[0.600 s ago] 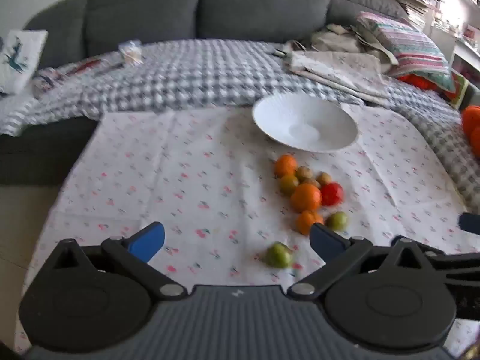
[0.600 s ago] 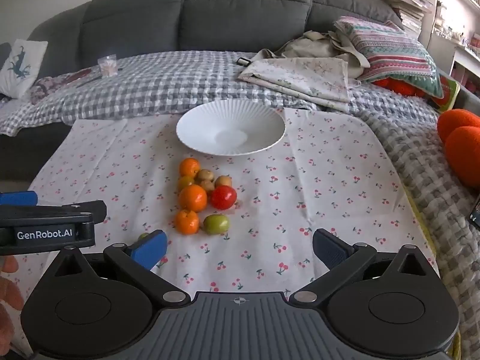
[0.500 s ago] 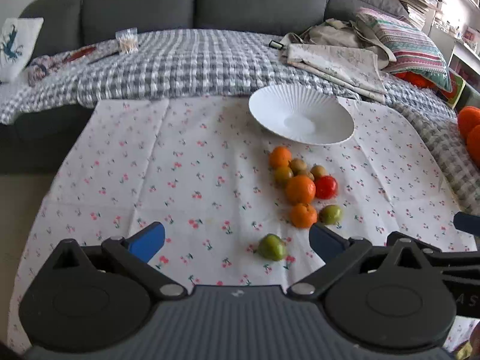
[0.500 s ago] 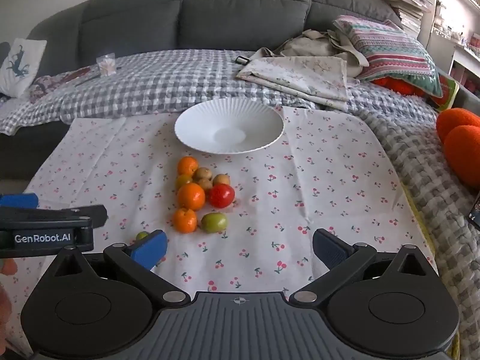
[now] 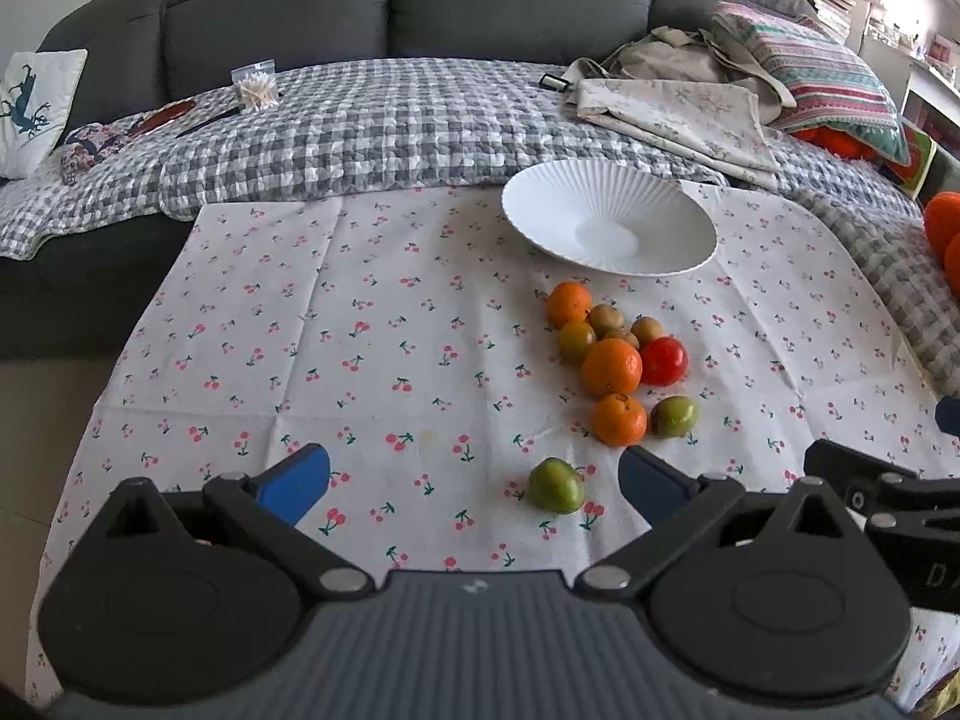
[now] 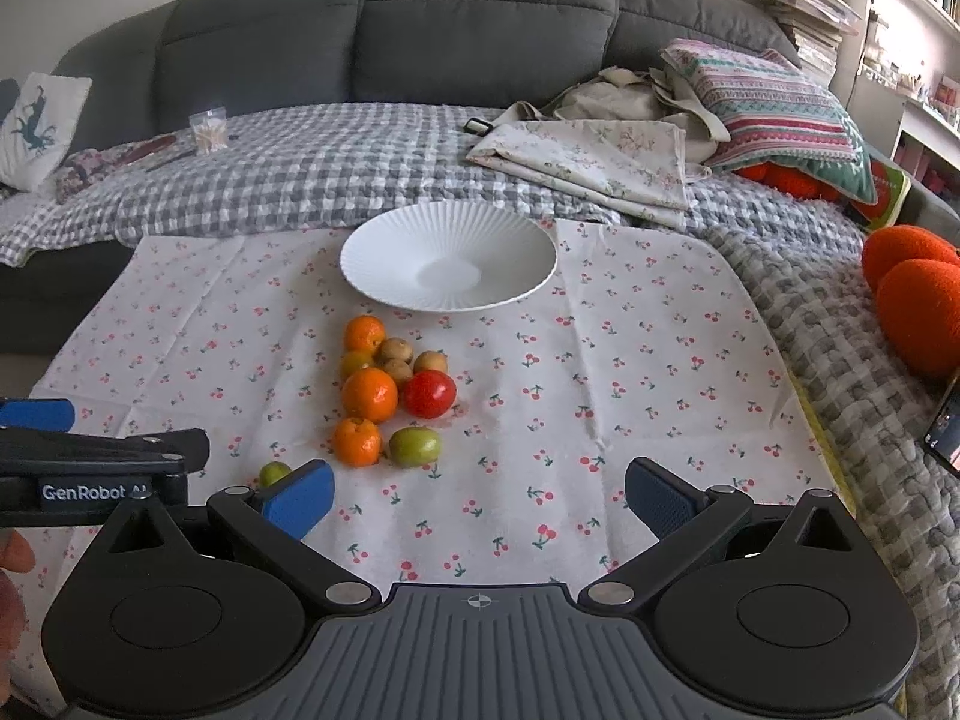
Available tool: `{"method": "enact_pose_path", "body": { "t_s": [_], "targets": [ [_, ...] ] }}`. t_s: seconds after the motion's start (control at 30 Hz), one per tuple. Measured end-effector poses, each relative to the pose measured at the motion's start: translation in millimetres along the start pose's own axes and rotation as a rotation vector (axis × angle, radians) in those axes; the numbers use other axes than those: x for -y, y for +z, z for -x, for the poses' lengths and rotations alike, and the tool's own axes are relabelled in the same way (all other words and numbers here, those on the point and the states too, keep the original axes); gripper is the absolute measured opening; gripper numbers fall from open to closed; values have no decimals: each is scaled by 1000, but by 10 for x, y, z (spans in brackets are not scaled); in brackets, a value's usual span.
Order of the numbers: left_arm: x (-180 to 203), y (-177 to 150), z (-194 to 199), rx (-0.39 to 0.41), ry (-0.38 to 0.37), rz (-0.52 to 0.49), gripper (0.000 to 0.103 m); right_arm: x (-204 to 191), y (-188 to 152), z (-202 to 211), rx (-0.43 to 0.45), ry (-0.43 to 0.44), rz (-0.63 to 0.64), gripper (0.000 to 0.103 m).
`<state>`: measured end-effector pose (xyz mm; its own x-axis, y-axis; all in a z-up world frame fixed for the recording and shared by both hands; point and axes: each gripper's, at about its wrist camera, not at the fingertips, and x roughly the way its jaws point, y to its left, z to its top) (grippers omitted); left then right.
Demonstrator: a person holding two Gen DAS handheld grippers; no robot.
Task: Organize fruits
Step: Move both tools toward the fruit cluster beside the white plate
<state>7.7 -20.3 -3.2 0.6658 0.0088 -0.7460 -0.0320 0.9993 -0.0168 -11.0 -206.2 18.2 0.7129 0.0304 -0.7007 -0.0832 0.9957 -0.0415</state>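
Note:
A white ribbed bowl point(image 5: 609, 223) stands empty at the back of the cherry-print cloth point(image 5: 360, 348); it also shows in the right wrist view point(image 6: 449, 264). In front of it lies a cluster of fruit: oranges point(image 5: 611, 366), a red tomato point(image 5: 663, 361), small brown fruits point(image 5: 605, 318) and green fruits point(image 5: 674, 416). One green fruit point(image 5: 555, 485) lies apart, just ahead of my left gripper point(image 5: 473, 483), which is open and empty. My right gripper point(image 6: 478, 495) is open and empty, right of the cluster point(image 6: 369, 394).
A checked blanket point(image 5: 372, 120) covers the sofa behind the cloth. Folded fabric and a striped pillow point(image 6: 774, 102) lie at the back right. Orange plush balls point(image 6: 918, 294) sit at the right edge. A small box of sticks point(image 5: 255, 87) stands at the back left.
The left gripper has tilted and pulled back slightly, so the fruit and bowl sit a little higher in its view. The right gripper has barely moved. Both stay open.

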Motion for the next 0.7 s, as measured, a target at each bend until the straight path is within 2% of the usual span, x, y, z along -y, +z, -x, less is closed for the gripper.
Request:
{"method": "enact_pose_path", "body": {
  "t_s": [0.2, 0.43, 0.53, 0.7],
  "targets": [
    [-21, -15, -44, -11, 3, 18, 102, -36, -5, 16, 26, -6, 6, 103],
    [-16, -35, -95, -23, 1, 22, 102, -44, 1, -33, -56, 40, -28, 103],
    [-33, -35, -133, -40, -11, 25, 102, -48, 3, -45, -76, 34, -28, 103],
    [-39, 3, -202, -55, 13, 2, 102, -50, 6, -96, -51, 0, -11, 103]
  ]
}}
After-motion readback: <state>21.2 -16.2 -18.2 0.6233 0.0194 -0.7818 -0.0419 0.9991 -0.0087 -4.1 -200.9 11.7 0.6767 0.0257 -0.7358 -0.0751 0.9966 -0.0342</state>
